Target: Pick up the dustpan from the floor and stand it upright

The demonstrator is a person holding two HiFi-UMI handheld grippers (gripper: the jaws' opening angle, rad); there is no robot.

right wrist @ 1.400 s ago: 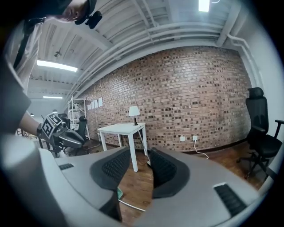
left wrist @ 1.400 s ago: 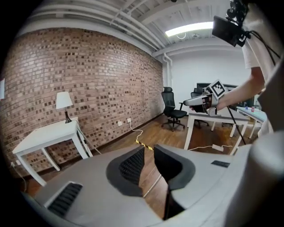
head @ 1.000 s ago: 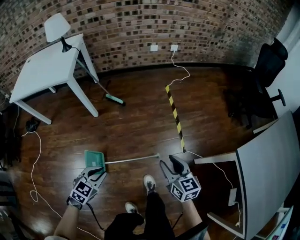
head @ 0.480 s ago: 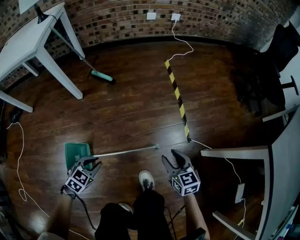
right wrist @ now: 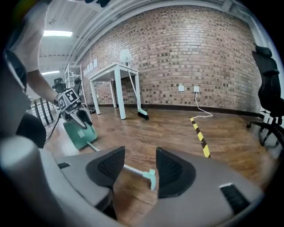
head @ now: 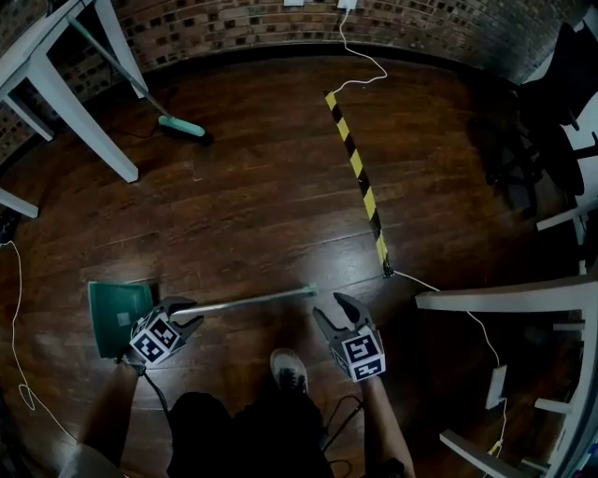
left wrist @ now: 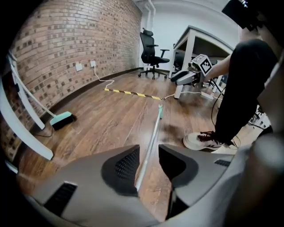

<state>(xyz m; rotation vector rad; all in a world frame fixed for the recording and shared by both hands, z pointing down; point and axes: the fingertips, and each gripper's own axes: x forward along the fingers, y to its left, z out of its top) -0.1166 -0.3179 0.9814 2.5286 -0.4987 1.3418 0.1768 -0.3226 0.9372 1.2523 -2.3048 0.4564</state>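
Head view: the dustpan (head: 117,316) lies flat on the floor (head: 262,215) at 8 o'clock. Its metal handle (head: 252,301) runs toward 3 o'clock and ends in a green cap (head: 309,290).

The left gripper (head: 190,313) straddles the handle just beside the pan. Its jaws have just been opening. In the left gripper view the left gripper (left wrist: 148,162) stands released, and the handle (left wrist: 153,133) runs between the pads, close against the one at 9 o'clock but not clamped.

The right gripper (head: 329,306) sits near the cap, just past the handle's far end. Its jaws have also just been opening. In the right gripper view the right gripper (right wrist: 140,166) is spread wide, with the cap (right wrist: 151,177) on the floor between the pads and clear of both. The pan (right wrist: 82,133) shows at 9 o'clock.

A shoe (head: 290,371) rests at 6 o'clock, near the handle and between the grippers. Bare boards spread from the handle up toward 12 o'clock.

That room is edged as follows:
- Table legs (head: 79,117) stand at 10 o'clock, with a broom (head: 180,128) beside them.
- The brick wall (head: 234,28) runs along the top.
- Striped tape (head: 360,182) slants from 12 o'clock down to a point near the right gripper.
- A chair (head: 561,112) stands at 2 o'clock.
- A desk (head: 505,301) edge juts in at 4 o'clock, well apart from the handle.
- A cable (head: 19,308) trails at 9 o'clock, apart from the pan.
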